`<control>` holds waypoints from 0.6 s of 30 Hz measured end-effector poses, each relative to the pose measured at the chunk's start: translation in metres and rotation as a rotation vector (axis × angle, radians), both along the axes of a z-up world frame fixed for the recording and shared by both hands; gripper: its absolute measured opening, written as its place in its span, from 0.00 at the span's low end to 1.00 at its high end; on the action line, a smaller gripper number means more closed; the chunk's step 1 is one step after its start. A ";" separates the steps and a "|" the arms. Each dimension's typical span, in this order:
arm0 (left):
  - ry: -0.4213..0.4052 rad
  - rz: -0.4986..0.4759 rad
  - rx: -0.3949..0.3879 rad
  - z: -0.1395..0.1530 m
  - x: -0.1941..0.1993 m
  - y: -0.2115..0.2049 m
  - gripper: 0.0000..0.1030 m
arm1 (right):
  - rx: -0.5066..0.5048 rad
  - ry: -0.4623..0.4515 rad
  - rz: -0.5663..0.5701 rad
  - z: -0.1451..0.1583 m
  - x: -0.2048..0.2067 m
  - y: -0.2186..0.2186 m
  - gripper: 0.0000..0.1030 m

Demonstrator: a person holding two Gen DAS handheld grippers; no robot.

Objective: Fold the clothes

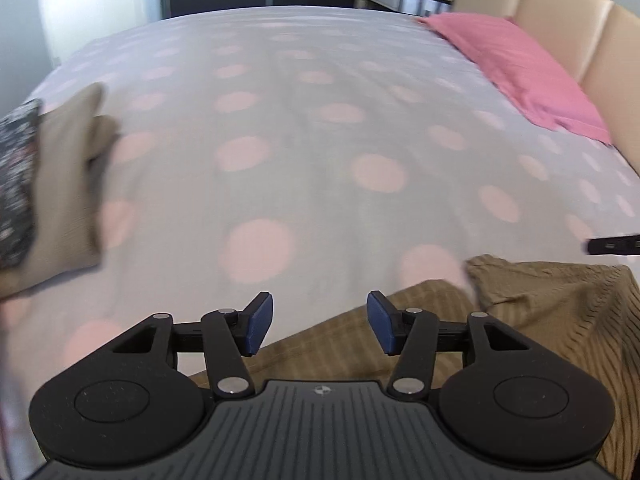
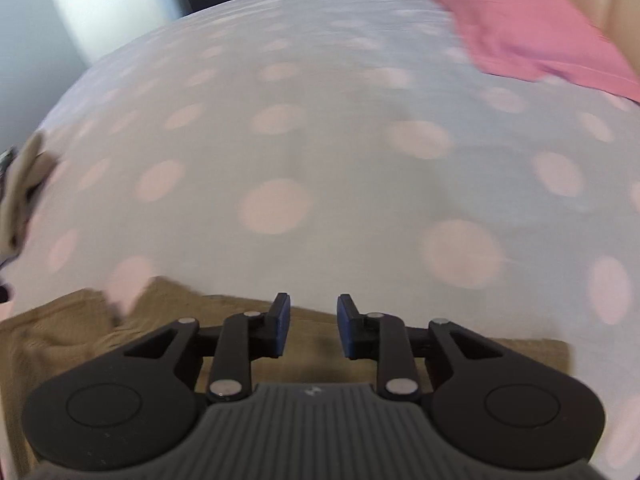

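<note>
Left gripper (image 1: 320,322): jaws apart, nothing between them, blue pads (image 1: 260,324) clear of any cloth; it hangs above the near edge of the bed, over the boundary between bedspread and garment. Right gripper (image 2: 313,326): jaws apart with a narrower gap, nothing gripped; it hangs over the same garment.

Task item: a tan striped garment (image 1: 552,308) lies on the bedspread at the near edge, below both grippers; in the right wrist view the same cloth (image 2: 72,332) spreads across the lower frame, its far edge rumpled at the left; whether either gripper touches it cannot be told.

Bedspread (image 1: 304,92): pale lilac with pink dots, lightly creased down the middle. A pink pillow (image 1: 516,68) rests at the far right against a cream padded headboard (image 1: 560,4). At the left edge of the bed sit a beige cloth (image 1: 68,184) and, touching it, a dark speckled cloth (image 1: 16,184); both blurred. A dark object (image 1: 614,245) enters from the right edge; identity unclear.
</note>
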State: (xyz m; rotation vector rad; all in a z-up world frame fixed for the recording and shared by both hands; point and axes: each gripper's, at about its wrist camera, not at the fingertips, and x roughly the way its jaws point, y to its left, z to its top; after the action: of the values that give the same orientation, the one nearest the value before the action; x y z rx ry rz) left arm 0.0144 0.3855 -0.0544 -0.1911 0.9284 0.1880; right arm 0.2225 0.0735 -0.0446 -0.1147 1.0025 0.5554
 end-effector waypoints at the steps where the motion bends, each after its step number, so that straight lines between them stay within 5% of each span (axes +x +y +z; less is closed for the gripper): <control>1: 0.002 -0.028 -0.004 -0.003 0.008 -0.010 0.50 | 0.013 0.008 0.041 -0.001 -0.003 0.013 0.31; 4: -0.002 -0.054 -0.024 -0.013 0.029 -0.030 0.51 | 0.051 0.032 0.152 -0.005 -0.010 0.052 0.39; 13: 0.070 -0.065 -0.194 -0.050 0.061 -0.039 0.51 | 0.049 0.084 0.220 -0.032 -0.008 0.109 0.47; 16: 0.103 -0.063 -0.263 -0.061 0.068 -0.038 0.42 | 0.037 0.103 0.237 -0.042 -0.007 0.121 0.43; 17: 0.107 -0.061 -0.273 -0.064 0.070 -0.038 0.29 | 0.031 0.108 0.240 -0.044 -0.008 0.123 0.41; 18: 0.108 -0.067 -0.284 -0.066 0.071 -0.039 0.19 | 0.027 0.113 0.242 -0.046 -0.008 0.125 0.27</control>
State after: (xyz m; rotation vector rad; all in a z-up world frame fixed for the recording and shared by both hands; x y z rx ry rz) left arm 0.0858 0.3469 -0.1202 -0.4146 1.0663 0.0039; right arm 0.2146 0.1980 -0.0908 -0.1836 1.0984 0.8034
